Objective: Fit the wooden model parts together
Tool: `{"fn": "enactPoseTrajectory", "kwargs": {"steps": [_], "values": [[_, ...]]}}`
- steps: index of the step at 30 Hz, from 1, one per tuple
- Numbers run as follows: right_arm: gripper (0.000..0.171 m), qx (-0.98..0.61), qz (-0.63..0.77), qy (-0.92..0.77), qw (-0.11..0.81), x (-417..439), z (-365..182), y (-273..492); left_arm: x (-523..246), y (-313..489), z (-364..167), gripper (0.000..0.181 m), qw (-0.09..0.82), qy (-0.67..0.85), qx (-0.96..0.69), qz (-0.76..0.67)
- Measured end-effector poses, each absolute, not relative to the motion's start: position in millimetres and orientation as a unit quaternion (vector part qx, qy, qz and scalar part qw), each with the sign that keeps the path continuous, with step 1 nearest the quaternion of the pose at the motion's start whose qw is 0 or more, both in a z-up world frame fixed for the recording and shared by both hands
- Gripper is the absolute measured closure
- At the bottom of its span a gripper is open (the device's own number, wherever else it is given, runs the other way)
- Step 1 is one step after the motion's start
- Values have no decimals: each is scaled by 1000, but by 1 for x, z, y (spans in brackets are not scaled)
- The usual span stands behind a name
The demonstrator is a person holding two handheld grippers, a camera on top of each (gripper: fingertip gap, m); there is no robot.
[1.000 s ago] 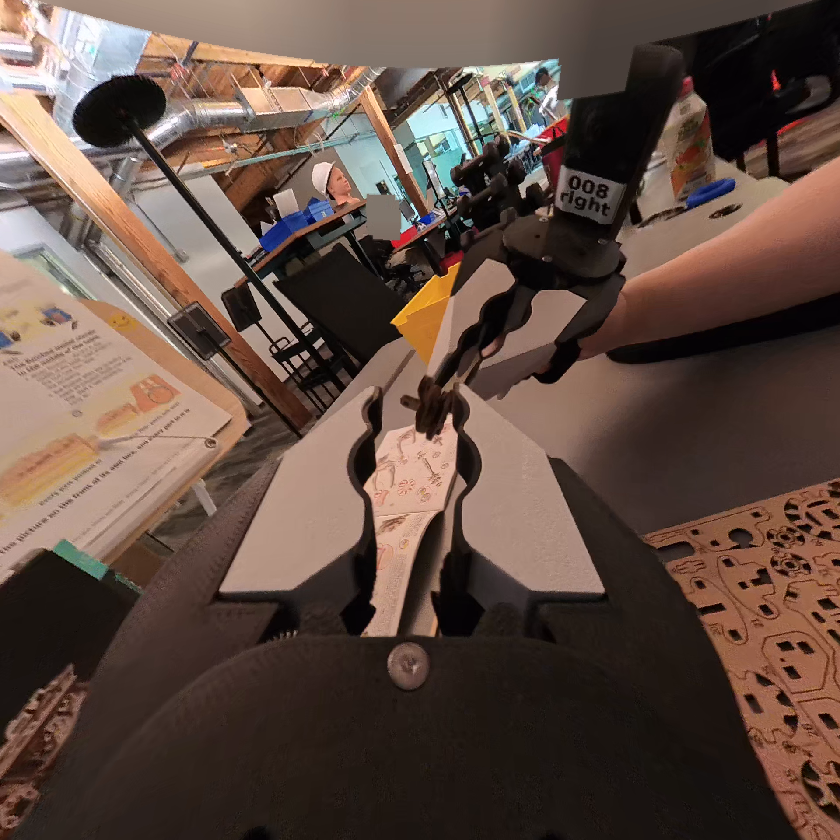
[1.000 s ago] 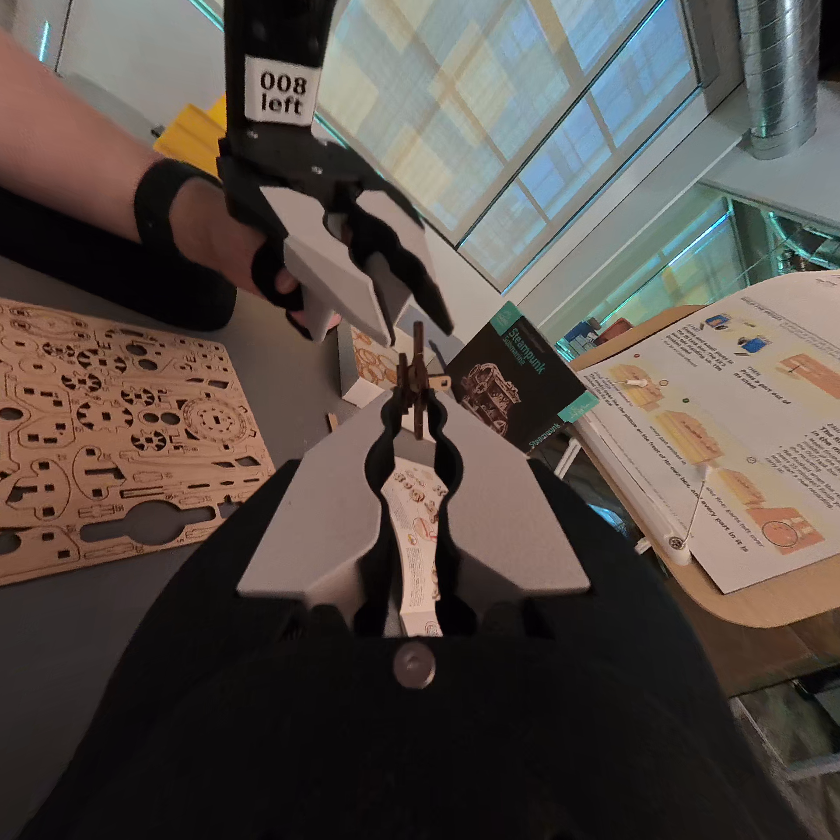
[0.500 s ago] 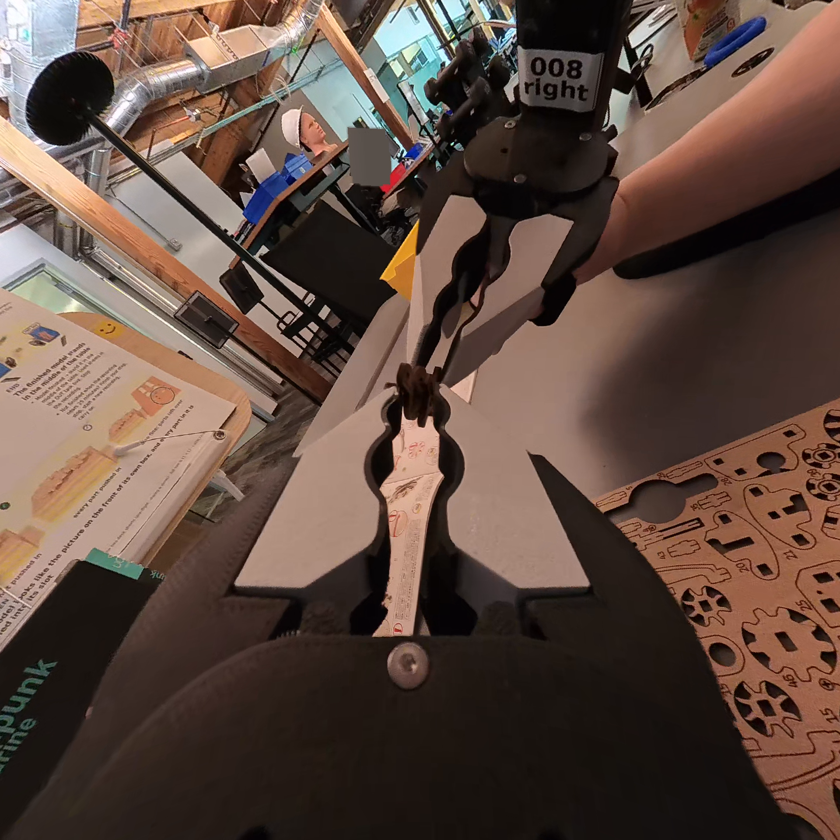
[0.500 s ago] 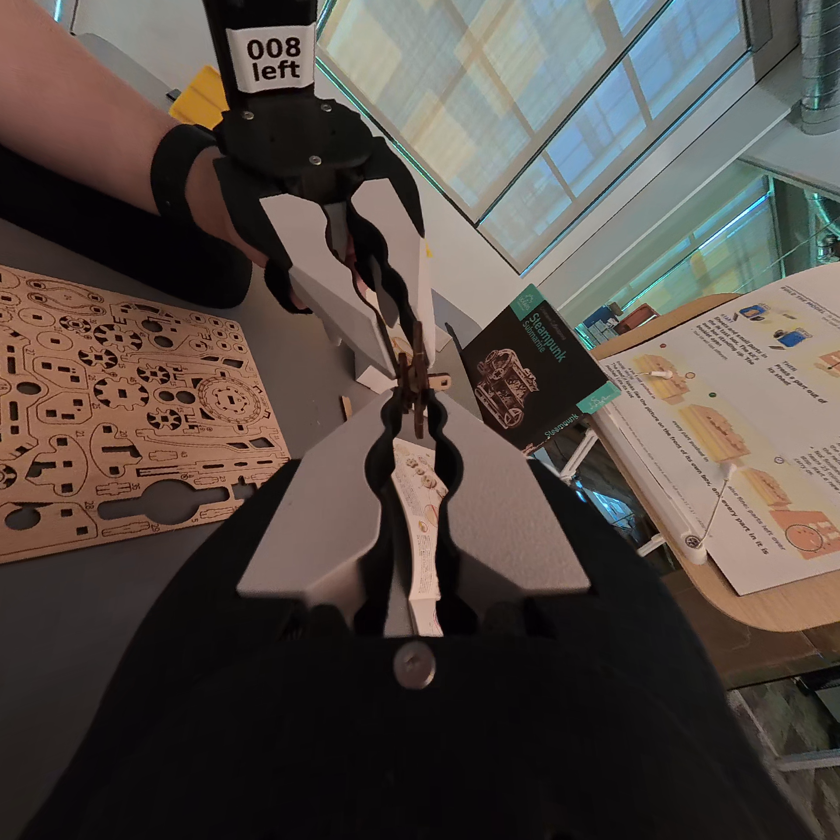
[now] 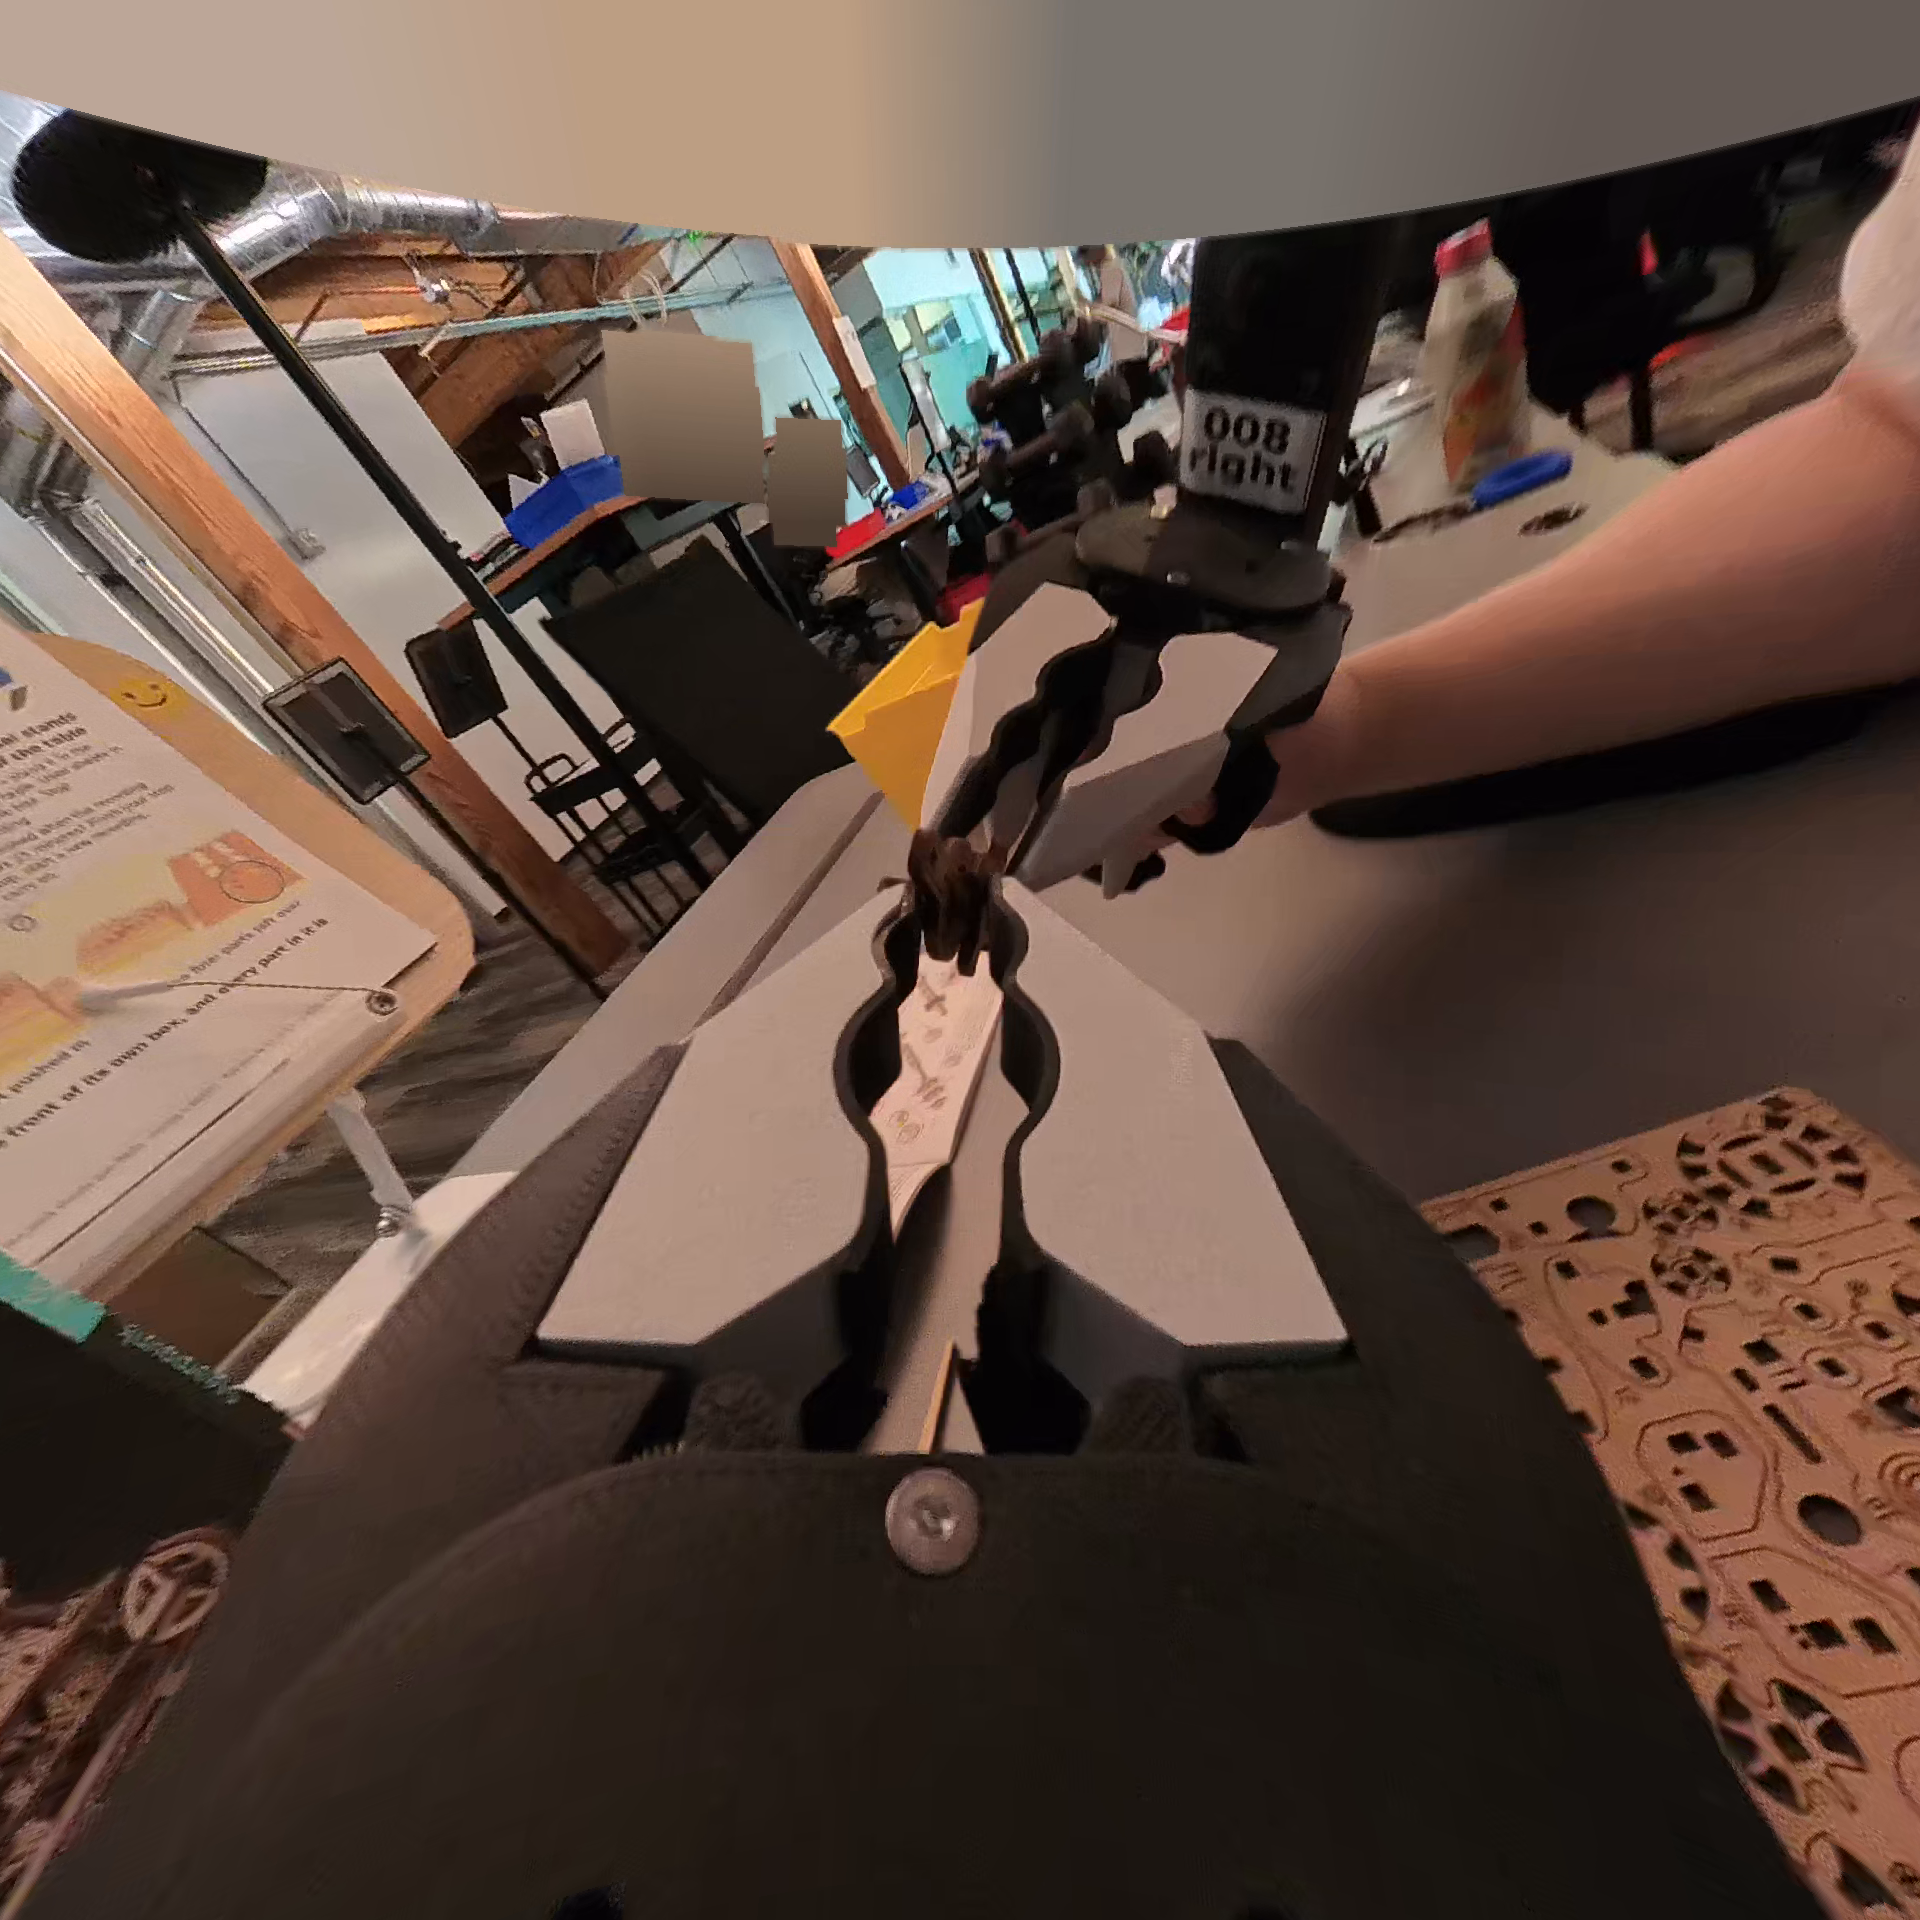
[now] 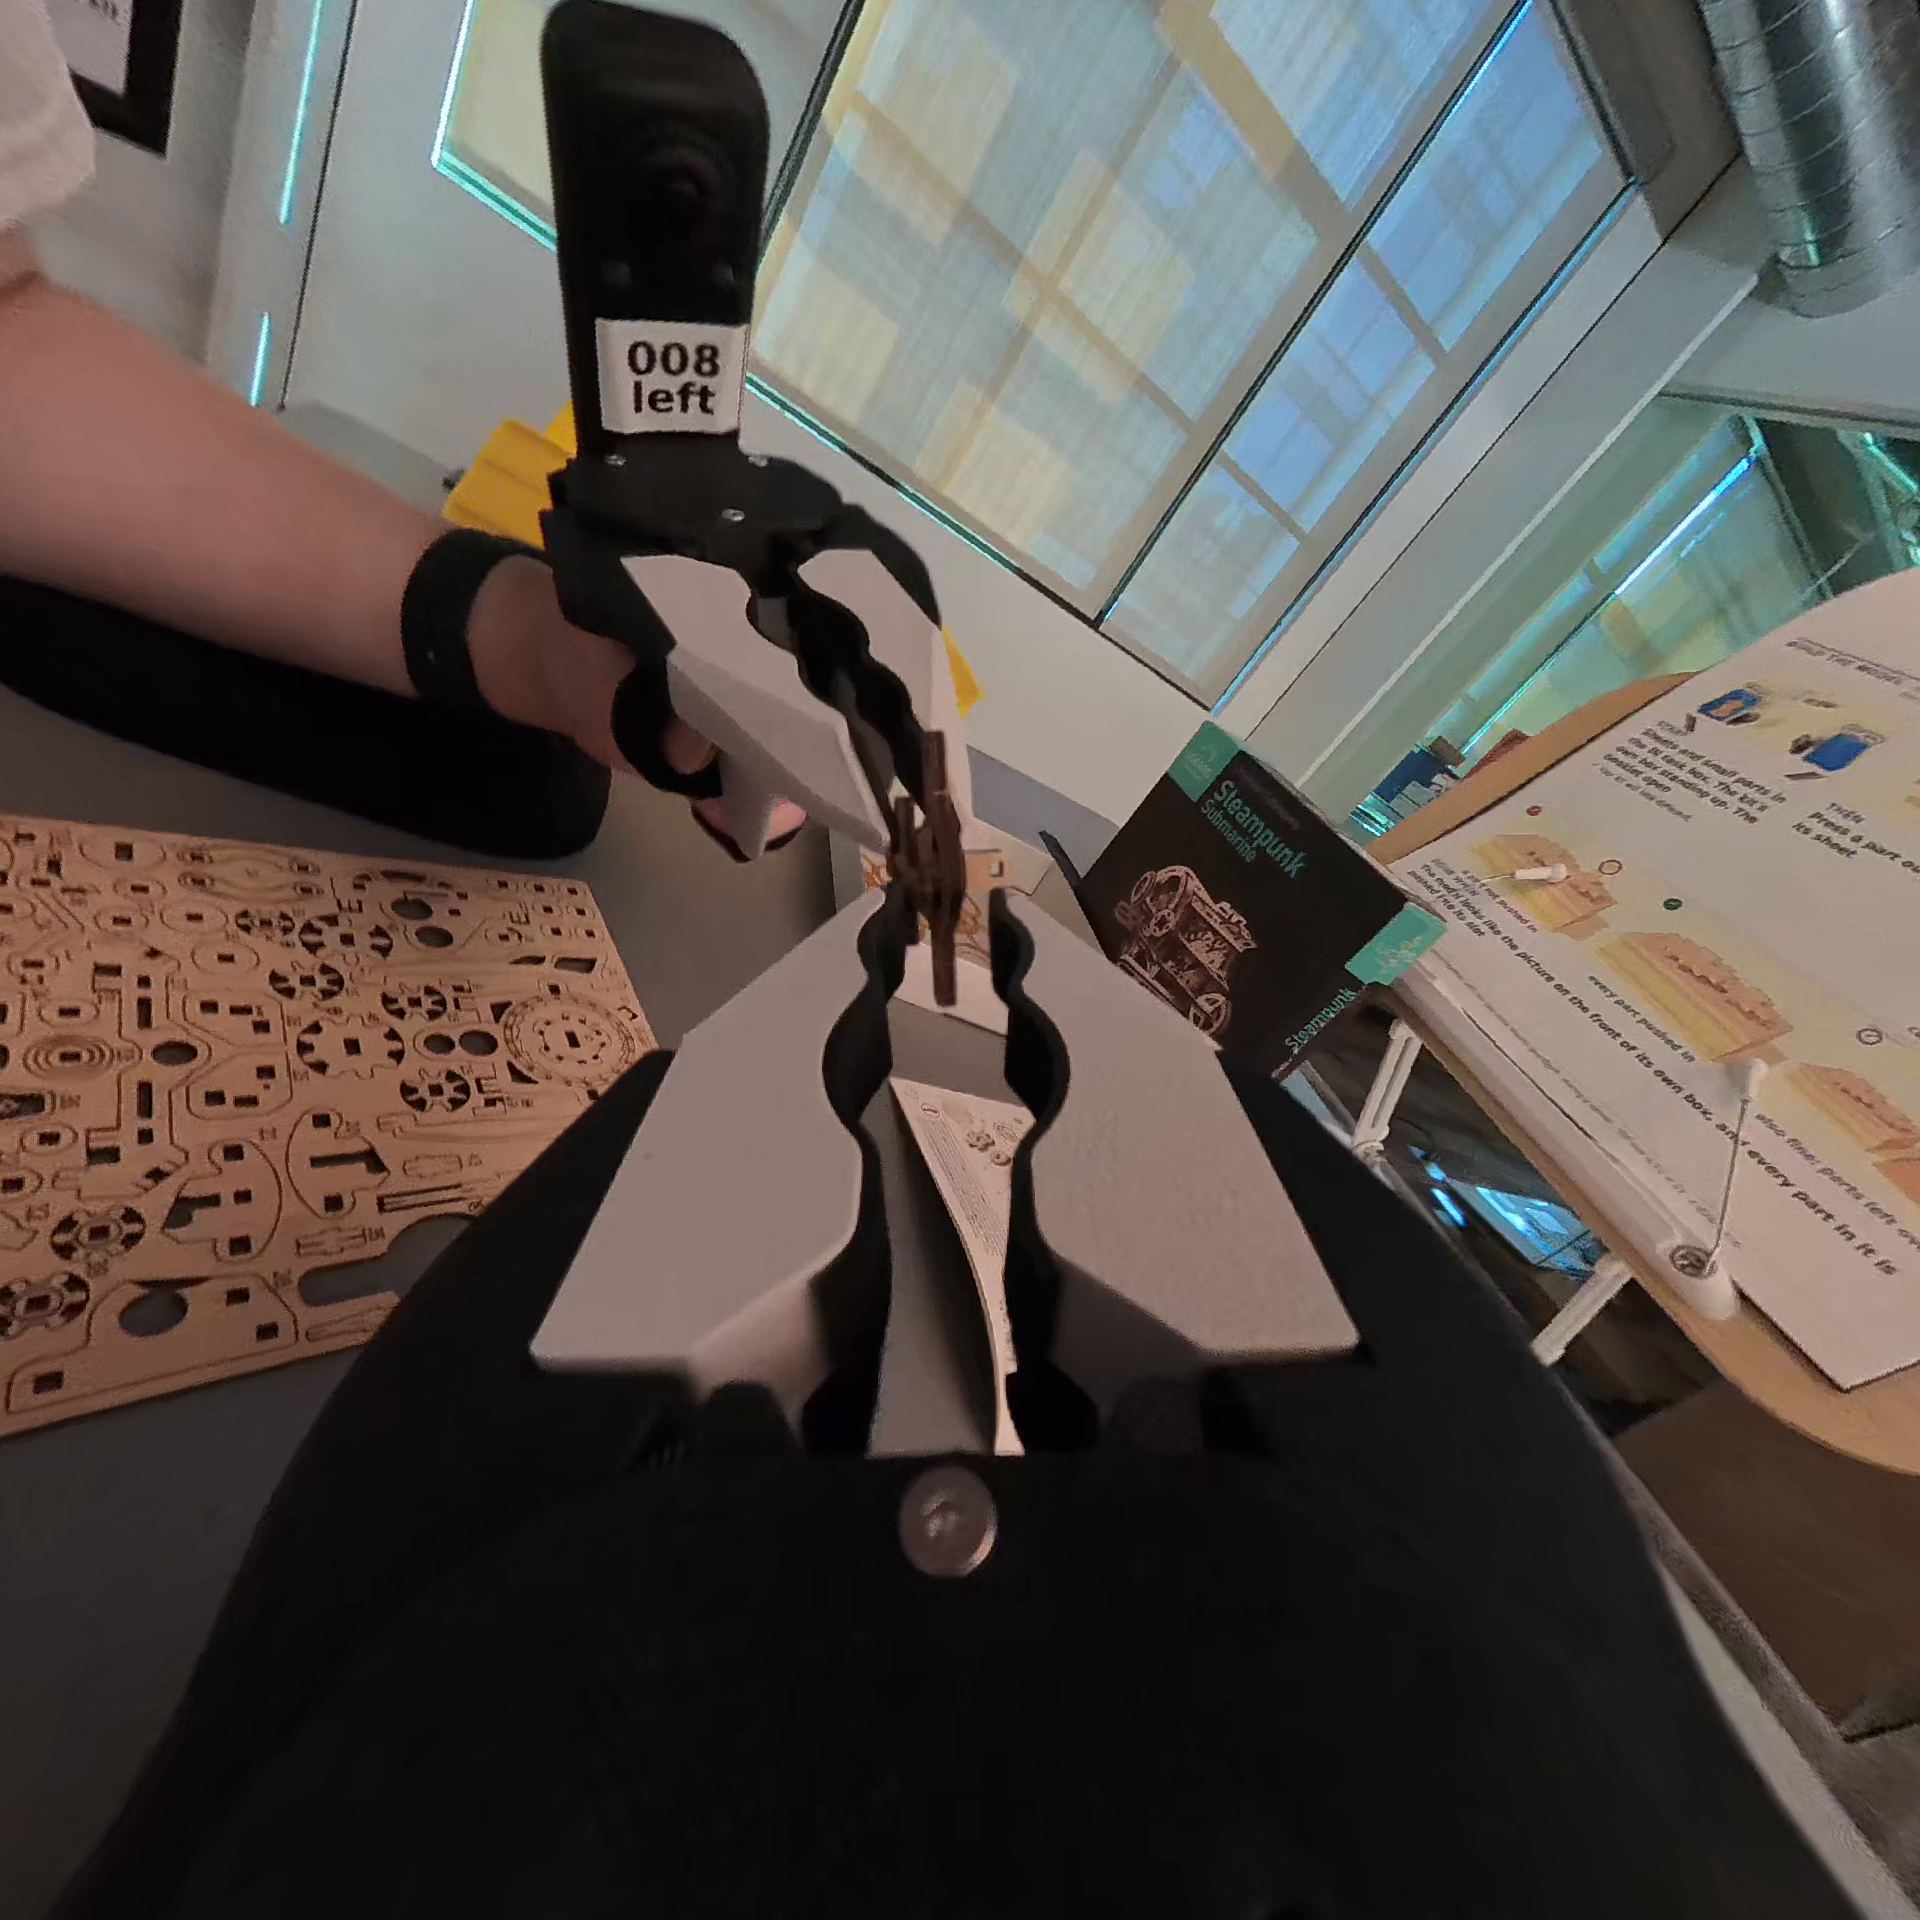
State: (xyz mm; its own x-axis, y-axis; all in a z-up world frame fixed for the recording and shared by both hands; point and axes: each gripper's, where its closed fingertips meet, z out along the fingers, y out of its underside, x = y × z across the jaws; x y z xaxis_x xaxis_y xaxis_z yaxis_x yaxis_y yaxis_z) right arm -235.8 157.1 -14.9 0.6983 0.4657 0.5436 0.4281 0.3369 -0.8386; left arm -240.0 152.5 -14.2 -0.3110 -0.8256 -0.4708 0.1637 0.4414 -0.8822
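My left gripper [image 5: 951, 920] and my right gripper [image 6: 932, 914] meet tip to tip above the grey table. Each is shut on a small dark wooden model part. The parts [image 5: 948, 888] touch and read as one cluster, which also shows in the right wrist view [image 6: 928, 852] with a thin upright strip. I cannot tell how far they interlock. The right gripper [image 5: 961, 847] comes in from the upper right in the left wrist view. The left gripper [image 6: 914, 800] comes in from the upper left in the right wrist view. Each is held by a person's hand.
A laser-cut wooden parts sheet [image 5: 1714, 1403] [image 6: 260, 1039] lies flat on the table [image 5: 1455, 987]. A folded leaflet [image 6: 966, 1143] lies under the grippers. A black kit box [image 6: 1247, 914], an instruction board [image 6: 1714, 987] [image 5: 156, 987] and a yellow bin [image 5: 904, 727] stand around. Left and right tips are no more than a few centimetres apart.
The two grippers closed the gap between their tips, so the held wooden parts now touch. Both grippers have tilted and shifted together since half a second ago, still gripping.
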Motion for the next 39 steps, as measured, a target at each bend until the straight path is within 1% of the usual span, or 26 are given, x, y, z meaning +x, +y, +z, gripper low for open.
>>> {"fn": "enactPoseTrajectory", "kwargs": {"steps": [5,11,18,25,28,31,33,34,38,39], "values": [[152,-591,69,-368,715,-232,-18,158,-244,152,-3,171,506,634,-263,-523],[153,-597,102,-358,711,-234,-19,159,-243,154,-3,171,471,621,-284,-558],[168,-610,122,-362,694,-241,-27,160,-245,153,-1,171,453,615,-287,-578],[169,-622,154,-350,683,-241,-30,161,-245,154,-4,170,445,620,-290,-578],[170,-631,178,-321,683,-234,-26,163,-243,159,-4,170,458,615,-298,-569],[170,-638,187,-287,690,-223,-21,167,-239,170,-4,164,479,606,-315,-552],[170,-644,168,-269,696,-214,-20,171,-236,177,-5,162,477,598,-336,-550],[170,-649,140,-262,700,-209,-20,174,-233,181,-7,157,472,591,-356,-548],[170,-664,14,-268,698,-200,-23,182,-217,187,-16,121,412,551,-442,-576],[169,-666,-14,-264,697,-199,-22,184,-214,187,-17,116,401,539,-458,-582]]}}
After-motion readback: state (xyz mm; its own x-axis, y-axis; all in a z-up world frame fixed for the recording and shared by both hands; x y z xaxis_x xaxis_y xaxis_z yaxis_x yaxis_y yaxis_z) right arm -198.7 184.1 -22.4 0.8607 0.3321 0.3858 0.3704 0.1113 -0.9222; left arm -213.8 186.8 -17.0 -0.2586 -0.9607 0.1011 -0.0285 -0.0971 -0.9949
